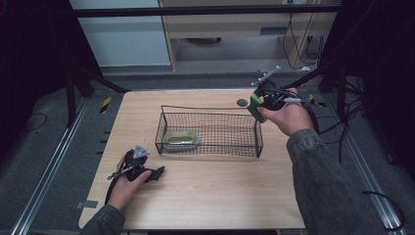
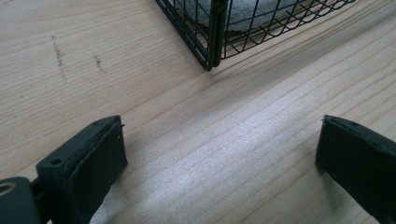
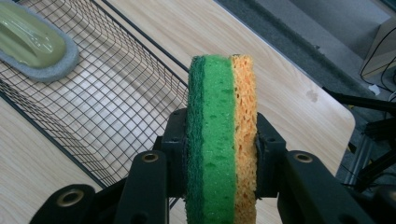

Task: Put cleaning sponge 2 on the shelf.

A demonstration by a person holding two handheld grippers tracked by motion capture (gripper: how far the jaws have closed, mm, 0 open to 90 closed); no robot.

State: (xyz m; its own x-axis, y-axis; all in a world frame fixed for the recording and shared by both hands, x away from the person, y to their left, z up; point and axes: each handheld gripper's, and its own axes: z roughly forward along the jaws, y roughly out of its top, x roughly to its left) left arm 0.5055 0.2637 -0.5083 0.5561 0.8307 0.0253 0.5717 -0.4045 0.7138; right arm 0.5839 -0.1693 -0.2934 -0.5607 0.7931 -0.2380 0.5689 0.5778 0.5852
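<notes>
The table [image 1: 205, 186] carries a wire basket [image 1: 210, 128] with 1 grey-rimmed green dish [image 1: 181, 139] at its left end; the right gripper [image 3: 222, 140], raised over the basket's right rim, pinches 1 green-and-orange sponge [image 3: 222, 130] edgewise; released there, it could catch the wire rim and tumble outside; the left gripper [image 2: 219, 158] rests wide open, holding nothing, by the basket's near corner.

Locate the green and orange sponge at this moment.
The sponge is clamped upright in the right gripper, held above the right end of the wire basket; in the high view it shows at the table's far right.
</notes>
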